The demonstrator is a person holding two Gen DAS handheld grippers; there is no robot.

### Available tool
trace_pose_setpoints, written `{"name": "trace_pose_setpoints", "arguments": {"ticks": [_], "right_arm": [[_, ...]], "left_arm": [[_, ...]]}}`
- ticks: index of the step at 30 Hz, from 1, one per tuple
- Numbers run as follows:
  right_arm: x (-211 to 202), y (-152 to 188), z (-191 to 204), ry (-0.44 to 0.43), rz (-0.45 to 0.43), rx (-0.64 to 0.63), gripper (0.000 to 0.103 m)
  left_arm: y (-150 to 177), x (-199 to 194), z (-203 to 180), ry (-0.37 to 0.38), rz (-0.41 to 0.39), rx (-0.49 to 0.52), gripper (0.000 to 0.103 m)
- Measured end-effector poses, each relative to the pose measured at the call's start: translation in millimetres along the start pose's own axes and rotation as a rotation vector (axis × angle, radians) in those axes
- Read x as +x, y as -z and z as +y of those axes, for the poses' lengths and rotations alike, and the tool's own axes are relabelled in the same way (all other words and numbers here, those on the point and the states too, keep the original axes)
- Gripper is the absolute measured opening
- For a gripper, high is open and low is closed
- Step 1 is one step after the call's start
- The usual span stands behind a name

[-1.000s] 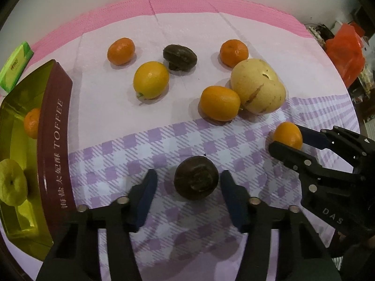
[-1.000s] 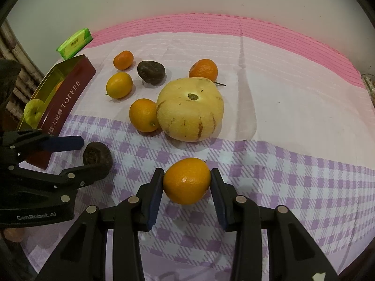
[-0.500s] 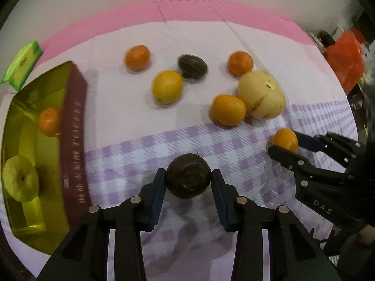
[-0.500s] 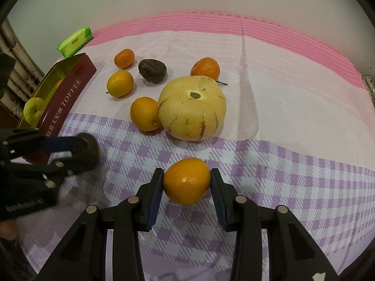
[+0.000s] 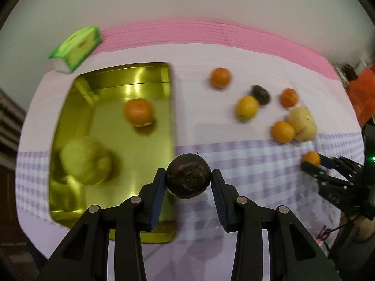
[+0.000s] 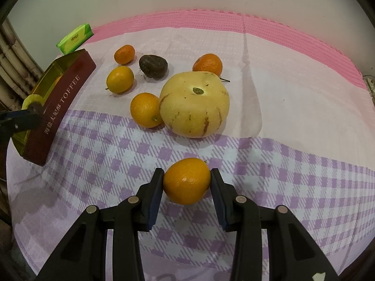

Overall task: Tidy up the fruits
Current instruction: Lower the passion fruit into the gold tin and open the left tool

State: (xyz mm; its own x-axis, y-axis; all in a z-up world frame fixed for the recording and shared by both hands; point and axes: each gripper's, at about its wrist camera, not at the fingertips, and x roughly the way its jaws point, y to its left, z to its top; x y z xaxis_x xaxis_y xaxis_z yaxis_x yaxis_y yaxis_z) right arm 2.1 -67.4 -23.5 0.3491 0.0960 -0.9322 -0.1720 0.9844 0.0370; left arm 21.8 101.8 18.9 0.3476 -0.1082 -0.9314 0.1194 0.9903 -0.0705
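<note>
Dark fruit point(image 5: 188, 179) pinched by left gripper point(image 5: 188, 182), lower centre, beside tin point(image 5: 172, 121) for dropping in; right gripper point(image 6: 186, 182) pinching orange point(image 6: 186, 180).

Dark brown fruit point(image 5: 188, 179) over a gold tin point(image 5: 112, 89); orange citrus point(image 6: 186, 181) on a cloth point(image 6: 293, 168) of pink stripes and purple checks.

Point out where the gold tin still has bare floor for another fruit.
Free: the gold tin's far end behind the orange, and its near strip beside the pale green fruit. Crowded: the tin's middle, between those two fruits.
</note>
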Motion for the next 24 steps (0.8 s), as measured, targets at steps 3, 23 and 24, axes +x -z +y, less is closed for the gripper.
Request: {"name": "trace_pose_setpoints", "arguments": {"ticks": [3, 23, 24], "right_arm": [[0, 0, 0, 0.002, 0.000, -0.002, 0.037], [2, -2, 5, 0.016, 0.001, -0.011, 0.037], [2, -2, 5, 0.016, 0.001, -0.010, 0.037]], "left_arm": [[2, -7, 27, -0.035, -0.015, -0.048, 0.040], [23, -3, 105, -0.132, 0.039, -0.173, 0.040], [24, -1, 105, -0.140, 0.044, -0.171, 0.040]]}}
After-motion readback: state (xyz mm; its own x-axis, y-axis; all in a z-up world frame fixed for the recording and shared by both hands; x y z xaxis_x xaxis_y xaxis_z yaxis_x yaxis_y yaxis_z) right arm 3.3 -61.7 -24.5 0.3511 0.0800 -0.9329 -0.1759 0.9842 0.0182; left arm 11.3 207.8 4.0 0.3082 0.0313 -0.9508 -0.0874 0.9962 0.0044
